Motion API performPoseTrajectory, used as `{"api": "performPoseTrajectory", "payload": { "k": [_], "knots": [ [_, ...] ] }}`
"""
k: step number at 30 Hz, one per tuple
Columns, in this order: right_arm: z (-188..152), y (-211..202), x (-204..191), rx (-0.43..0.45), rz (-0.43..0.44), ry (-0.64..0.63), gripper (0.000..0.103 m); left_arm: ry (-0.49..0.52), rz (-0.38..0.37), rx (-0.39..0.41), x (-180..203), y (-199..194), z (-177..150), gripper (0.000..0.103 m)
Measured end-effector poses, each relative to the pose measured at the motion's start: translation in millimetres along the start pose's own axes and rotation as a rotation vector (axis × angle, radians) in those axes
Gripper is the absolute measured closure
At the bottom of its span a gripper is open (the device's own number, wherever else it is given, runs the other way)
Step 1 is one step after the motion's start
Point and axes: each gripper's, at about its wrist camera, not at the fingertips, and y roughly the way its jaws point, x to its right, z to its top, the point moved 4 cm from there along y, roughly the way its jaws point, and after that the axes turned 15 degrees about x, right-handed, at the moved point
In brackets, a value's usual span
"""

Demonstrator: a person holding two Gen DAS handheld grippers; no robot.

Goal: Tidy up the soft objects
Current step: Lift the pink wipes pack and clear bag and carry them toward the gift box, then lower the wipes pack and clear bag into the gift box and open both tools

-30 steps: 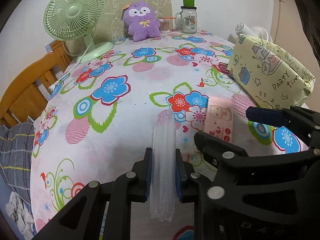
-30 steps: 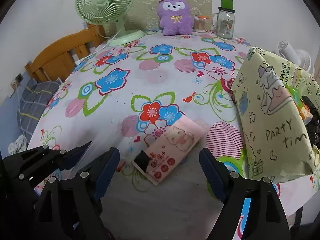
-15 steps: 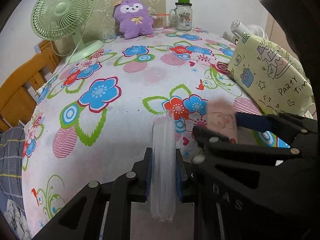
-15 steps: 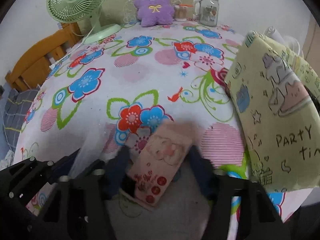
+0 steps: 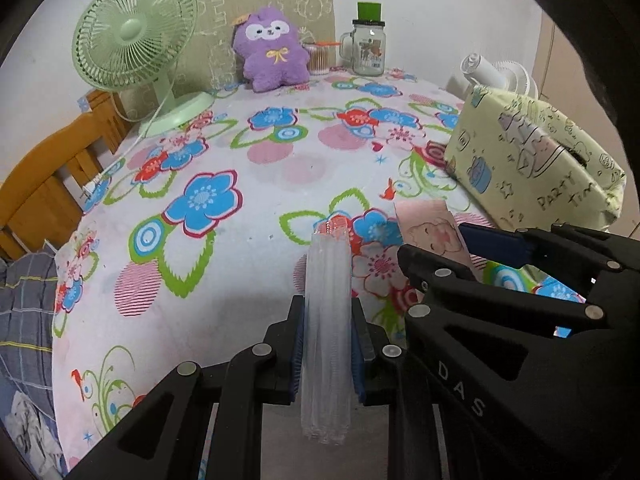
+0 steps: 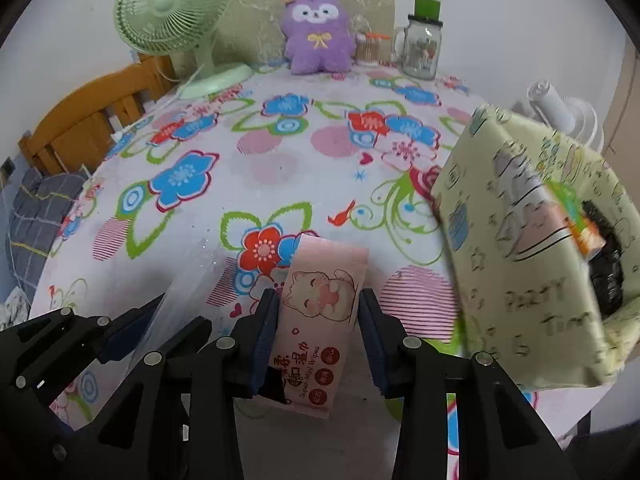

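A pink pack of mini wipes [image 6: 328,264] with a cartoon cat sits between the blue pads of my right gripper [image 6: 318,304], whose jaws are closing; both pads touch its sides. In the left wrist view the pack [image 5: 424,220] tilts up off the flowered tablecloth [image 5: 224,264] in the right gripper [image 5: 434,240]. My left gripper [image 5: 328,312] is shut on a folded clear plastic bag [image 5: 328,276] that stands upright between its pads. It shows at the lower left of the right wrist view, left gripper [image 6: 180,316] with the clear bag [image 6: 188,280].
A yellow box [image 6: 532,240] wrapped in party paper, with a dark slot on top, stands at the right edge. At the back are a purple plush toy [image 5: 272,56], a green fan [image 5: 132,40] and a glass jar [image 5: 368,48]. A wooden chair [image 5: 40,184] is at the left.
The right gripper's jaws, wide apart a second ago above the wipes pack, have come down around it and closed onto its sides. The left gripper keeps its hold on the clear bag.
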Motion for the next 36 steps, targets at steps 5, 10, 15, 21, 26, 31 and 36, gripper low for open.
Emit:
{"api": "performPoseTrajectory", "payload": {
  "k": [5, 10, 15, 21, 26, 31, 36],
  "knots": [
    [9, -18, 4, 0.038, 0.010, -0.017, 0.060, -0.004, 0.014, 0.027, 7, -12, 9, 0.084],
    [15, -34, 8, 0.071, 0.021, -0.035, 0.060, -0.004, 0.029, 0.057, 16, -26, 17, 0.084],
    [19, -47, 13, 0.092, 0.030, -0.043, 0.060, -0.004, 0.041, 0.073, 22, -35, 23, 0.084],
    [26, -63, 20, 0.119, 0.037, -0.047, 0.060, 0.004, 0.051, 0.091, 31, -46, 31, 0.084],
    [35, -76, 27, 0.144, 0.042, -0.053, 0.060, 0.012, 0.057, 0.118, 39, -57, 41, 0.084],
    [42, -88, 36, 0.165, 0.041, -0.062, 0.060, 0.016, 0.059, 0.140, 48, -65, 50, 0.084],
    [51, -99, 46, 0.190, 0.041, -0.062, 0.060, 0.024, 0.060, 0.161, 58, -72, 60, 0.084]
  ]
}}
